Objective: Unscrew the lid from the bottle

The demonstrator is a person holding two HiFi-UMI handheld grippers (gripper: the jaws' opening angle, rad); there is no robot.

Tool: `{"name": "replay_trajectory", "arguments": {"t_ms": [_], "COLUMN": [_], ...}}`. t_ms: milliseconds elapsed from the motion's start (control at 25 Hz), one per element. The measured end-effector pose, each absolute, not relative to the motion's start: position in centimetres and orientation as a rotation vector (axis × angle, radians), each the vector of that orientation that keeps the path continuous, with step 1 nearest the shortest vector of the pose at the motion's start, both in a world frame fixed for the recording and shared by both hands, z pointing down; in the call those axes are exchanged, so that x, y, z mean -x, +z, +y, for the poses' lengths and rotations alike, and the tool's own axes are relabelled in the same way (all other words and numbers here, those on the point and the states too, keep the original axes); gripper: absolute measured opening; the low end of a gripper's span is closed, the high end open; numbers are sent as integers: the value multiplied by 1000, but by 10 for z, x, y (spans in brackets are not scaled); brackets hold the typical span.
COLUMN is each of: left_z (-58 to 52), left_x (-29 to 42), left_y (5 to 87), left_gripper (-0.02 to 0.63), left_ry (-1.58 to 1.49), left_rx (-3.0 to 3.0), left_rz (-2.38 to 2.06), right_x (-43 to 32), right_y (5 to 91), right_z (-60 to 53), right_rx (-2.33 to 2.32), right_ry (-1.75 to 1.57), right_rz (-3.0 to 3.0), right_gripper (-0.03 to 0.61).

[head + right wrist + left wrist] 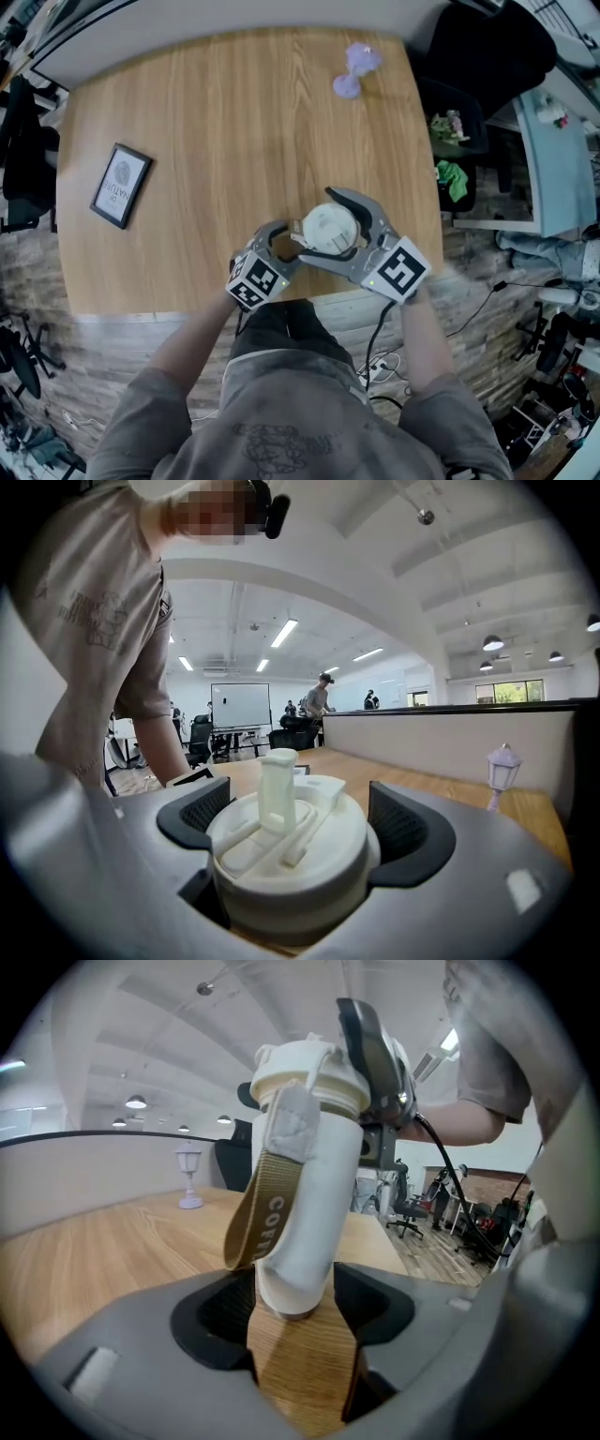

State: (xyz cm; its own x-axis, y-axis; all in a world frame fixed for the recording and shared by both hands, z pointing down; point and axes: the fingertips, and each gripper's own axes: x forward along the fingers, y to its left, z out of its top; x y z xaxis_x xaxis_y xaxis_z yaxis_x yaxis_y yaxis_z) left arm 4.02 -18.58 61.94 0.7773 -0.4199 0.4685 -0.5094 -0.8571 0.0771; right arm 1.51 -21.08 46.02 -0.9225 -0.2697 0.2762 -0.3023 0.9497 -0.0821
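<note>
Bottle (314, 1194) base probably clamped, contact obscured.

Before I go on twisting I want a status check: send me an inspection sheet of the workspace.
Surface: light wooden table.
Job's things: white bottle held tilted above the table; lid on it; tan strap hanging from below the lid.
Clutter: picture frame on the left; small purple lantern near the far edge.
Grippers: left gripper closed on the bottle's base; right gripper closed on the lid.
Cables: black cable hanging from the right gripper.
Surroundings: black chair beyond the table's far right corner.
</note>
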Motion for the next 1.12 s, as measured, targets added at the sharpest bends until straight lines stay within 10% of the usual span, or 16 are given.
{"name": "replay_trajectory", "arguments": {"t_ms": [1120], "left_z": [-181], "left_x": [70], "left_y": [387], "left_gripper": [107], "left_ry": [418], "left_rx": [-2819], "left_rz": [-1308], "right_x": [-20], "right_y": [292], "right_z": [-208], "right_rx": [-1033], "right_ry": [-31], "right_rz": [-2844], "right_gripper": [472]}}
